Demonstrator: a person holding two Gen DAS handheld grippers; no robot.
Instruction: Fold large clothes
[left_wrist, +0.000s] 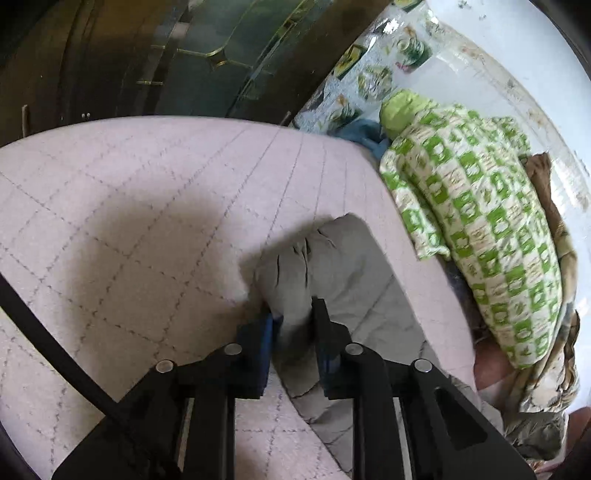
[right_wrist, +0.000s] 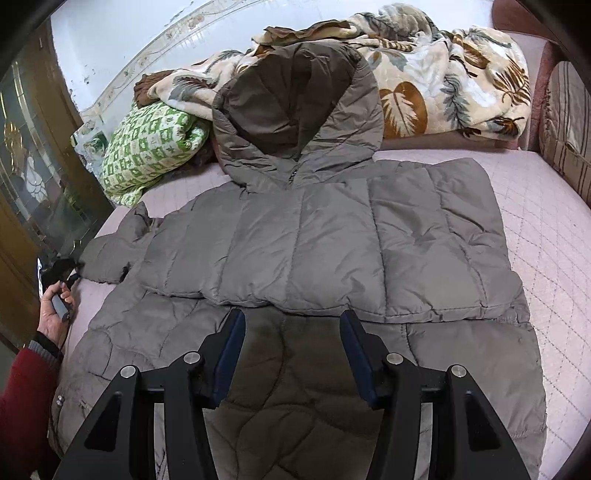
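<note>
Left gripper (left_wrist: 293, 310) clamps the sleeve cuff (left_wrist: 295, 258) at the bed's (right_wrist: 535, 221) left edge; right gripper (right_wrist: 291, 321), half open and empty, hovers over the grey hooded jacket (right_wrist: 314, 240).

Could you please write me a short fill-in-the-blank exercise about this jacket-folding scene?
1. The grey padded jacket lies spread on a ____ quilted bed cover.
2. The left gripper is shut on the jacket's ____.
3. The right gripper hovers over the jacket with its jaws ____.
4. Beside the hood lies a green-and-white ____ blanket.

Missing words: pink; sleeve cuff; open; checked
</note>
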